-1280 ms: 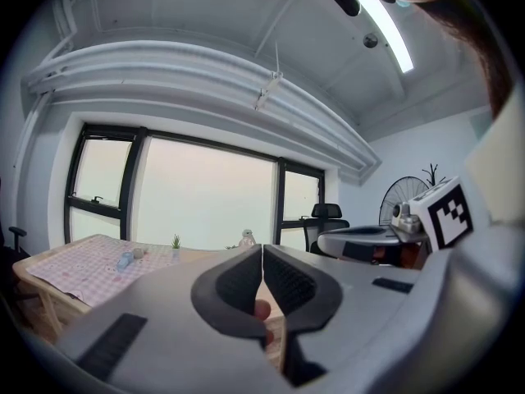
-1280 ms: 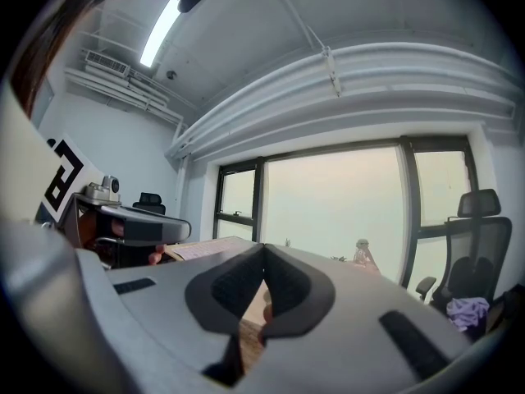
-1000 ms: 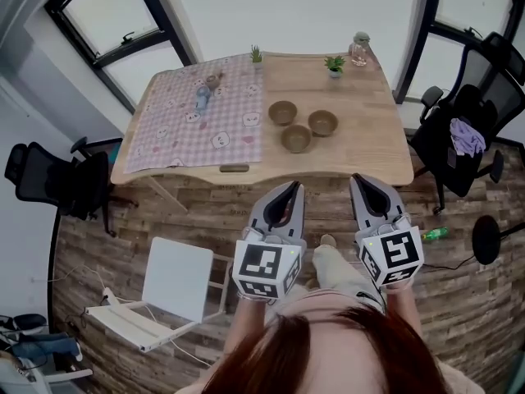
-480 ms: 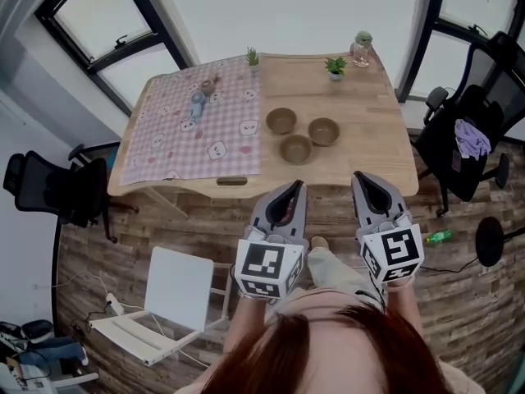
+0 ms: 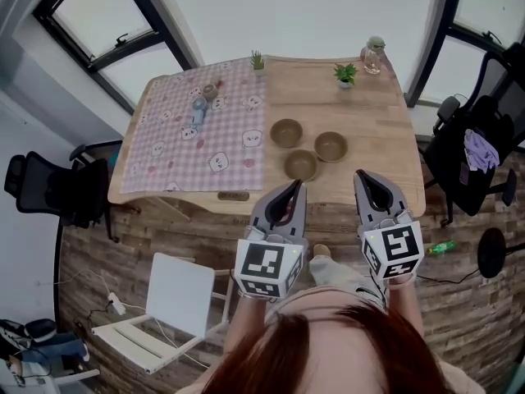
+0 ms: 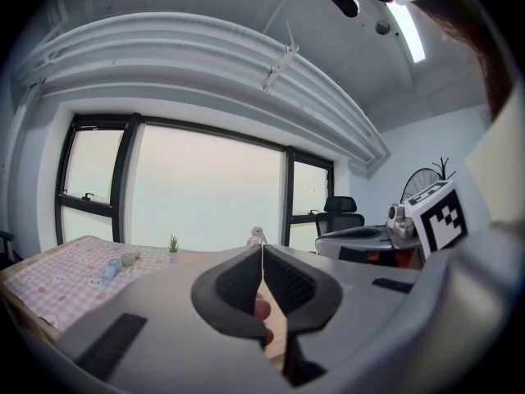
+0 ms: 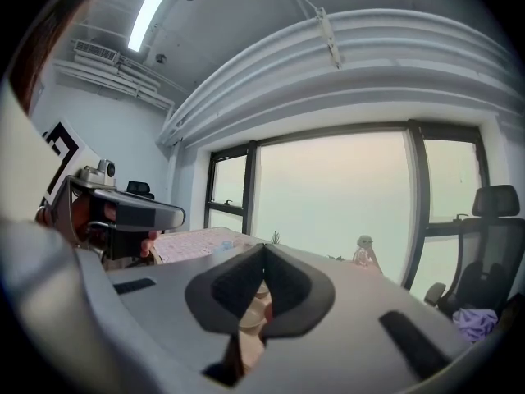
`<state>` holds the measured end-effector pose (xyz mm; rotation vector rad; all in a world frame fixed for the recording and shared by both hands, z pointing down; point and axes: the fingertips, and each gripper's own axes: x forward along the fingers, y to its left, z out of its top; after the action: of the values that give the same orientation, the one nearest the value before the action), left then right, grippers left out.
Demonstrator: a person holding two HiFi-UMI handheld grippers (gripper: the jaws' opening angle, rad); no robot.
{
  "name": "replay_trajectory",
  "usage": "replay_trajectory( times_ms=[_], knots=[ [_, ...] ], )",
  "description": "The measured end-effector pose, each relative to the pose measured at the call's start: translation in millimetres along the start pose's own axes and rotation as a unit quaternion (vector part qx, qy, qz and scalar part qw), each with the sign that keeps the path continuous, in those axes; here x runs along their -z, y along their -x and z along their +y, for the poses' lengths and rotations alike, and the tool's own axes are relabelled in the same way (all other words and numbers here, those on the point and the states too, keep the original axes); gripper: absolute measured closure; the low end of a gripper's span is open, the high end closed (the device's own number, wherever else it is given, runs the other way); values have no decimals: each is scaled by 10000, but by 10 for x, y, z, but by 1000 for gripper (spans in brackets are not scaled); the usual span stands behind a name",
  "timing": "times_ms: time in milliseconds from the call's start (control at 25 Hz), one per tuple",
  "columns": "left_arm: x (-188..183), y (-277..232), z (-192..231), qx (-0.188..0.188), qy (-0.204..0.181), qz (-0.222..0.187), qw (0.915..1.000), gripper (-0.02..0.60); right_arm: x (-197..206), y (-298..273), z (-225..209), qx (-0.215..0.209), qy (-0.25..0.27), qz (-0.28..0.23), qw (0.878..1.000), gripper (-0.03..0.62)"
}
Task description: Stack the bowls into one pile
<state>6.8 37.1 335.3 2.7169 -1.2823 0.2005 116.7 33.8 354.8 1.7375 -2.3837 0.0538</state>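
Bowls [image 5: 300, 164] nearer now, each apart.

Wooden table [image 5: 369, 130], left half covered by a pink checked cloth [image 5: 205, 138]; two small potted plants [image 5: 257, 60] [image 5: 345, 74] and a glass jar [image 5: 375, 54] along the far edge; black office chair [image 5: 57, 189] at left; purple cloth [image 5: 481, 148] draped on a chair at right; white chair [image 5: 176, 295] and green bottle [image 5: 439, 247] on the plank floor.

Left tongs [image 5: 292, 187] and right tongs [image 5: 364, 176] both closed, empty.
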Motion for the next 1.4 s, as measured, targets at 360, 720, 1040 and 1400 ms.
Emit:
replay_trajectory(
  times_ms=[360,720,1040,1400],
  knots=[
    [-66,-596,233,-97,56,22,9999,569,103,-587,-396,-90,76,242,9996,594],
    [-60,-1118,446,-321,124,116,9993,569,315,-1138,-760,-295,197,588,9976,591],
    [-52,-1325,582,-511,127,201,9984,571,578,-1488,-937,-529,271,956,9936,559],
    [-103,-1454,791,-388,153,197,9989,569,922,-1807,-968,-588,459,1400,9873,547]
  ],
)
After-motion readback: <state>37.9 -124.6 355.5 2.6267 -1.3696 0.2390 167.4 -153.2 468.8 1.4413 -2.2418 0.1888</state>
